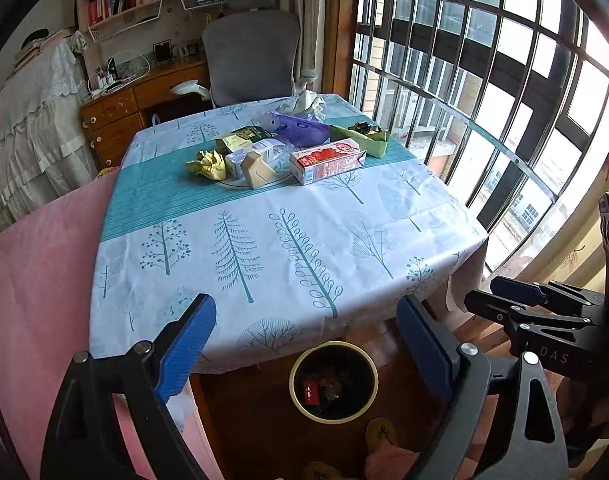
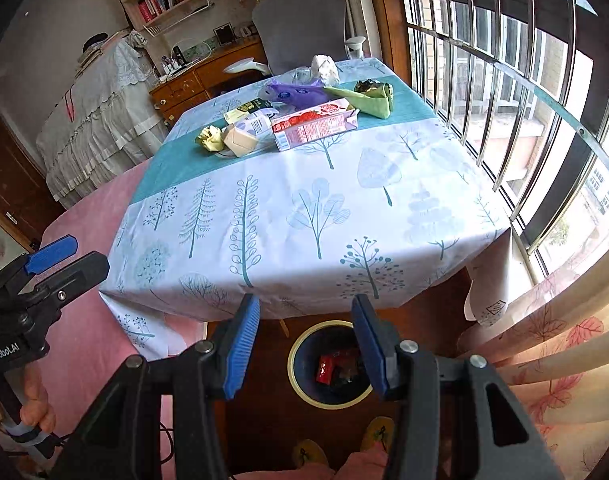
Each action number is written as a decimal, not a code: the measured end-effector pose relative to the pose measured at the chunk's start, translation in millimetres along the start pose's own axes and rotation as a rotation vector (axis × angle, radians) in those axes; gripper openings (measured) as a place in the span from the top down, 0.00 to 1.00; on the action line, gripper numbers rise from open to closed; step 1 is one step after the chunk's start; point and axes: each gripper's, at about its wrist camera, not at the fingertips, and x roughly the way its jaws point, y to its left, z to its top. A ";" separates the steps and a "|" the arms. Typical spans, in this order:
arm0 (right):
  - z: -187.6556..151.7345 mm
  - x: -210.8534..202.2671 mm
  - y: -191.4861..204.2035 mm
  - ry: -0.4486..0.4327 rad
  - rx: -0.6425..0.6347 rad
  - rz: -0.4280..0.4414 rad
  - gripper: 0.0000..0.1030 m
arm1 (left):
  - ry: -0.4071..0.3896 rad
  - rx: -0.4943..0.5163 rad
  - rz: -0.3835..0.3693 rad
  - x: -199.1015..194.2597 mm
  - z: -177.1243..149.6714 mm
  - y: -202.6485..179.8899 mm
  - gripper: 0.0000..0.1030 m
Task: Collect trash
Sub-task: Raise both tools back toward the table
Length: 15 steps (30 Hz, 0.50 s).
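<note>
Trash lies at the far side of the table: a red-and-white carton [image 1: 326, 161] [image 2: 314, 123], a small beige carton [image 1: 257, 169] [image 2: 239, 141], crumpled yellow paper [image 1: 208, 164] [image 2: 210, 138], a purple bag [image 1: 302, 127] [image 2: 296, 94] and a green wrapper [image 1: 364, 140] [image 2: 368, 98]. A round bin [image 1: 333, 382] [image 2: 331, 364] with a cream rim stands on the floor below the near table edge and holds a red packet. My left gripper [image 1: 306, 344] is open and empty above the bin. My right gripper [image 2: 306, 346] is open and empty above the bin too.
The table [image 1: 264, 256] [image 2: 304, 216] has a tree-print cloth. A pink cloth [image 1: 36, 280] lies to its left. A barred window [image 1: 504, 80] runs along the right. A grey chair [image 1: 252, 60] and a wooden desk [image 1: 144, 96] stand behind. A curtain [image 2: 552, 360] hangs at right.
</note>
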 end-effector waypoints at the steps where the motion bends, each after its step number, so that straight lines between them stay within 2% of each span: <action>1: 5.2 -4.5 1.7 -0.013 -0.005 -0.006 0.53 | 0.007 0.017 -0.008 -0.2 6.0 -2.9 0.12; 8: 42.3 -19.5 4.3 -0.090 -0.009 -0.009 0.53 | 0.023 0.126 -0.021 11.0 42.4 -21.6 0.12; 12: 68.3 -7.4 -12.4 -0.100 0.006 -0.020 0.53 | 0.039 0.129 -0.052 35.8 77.8 -21.0 0.12; 15: 97.9 14.9 -33.1 -0.092 0.034 -0.017 0.53 | 0.065 0.144 -0.042 67.0 106.3 -21.9 0.12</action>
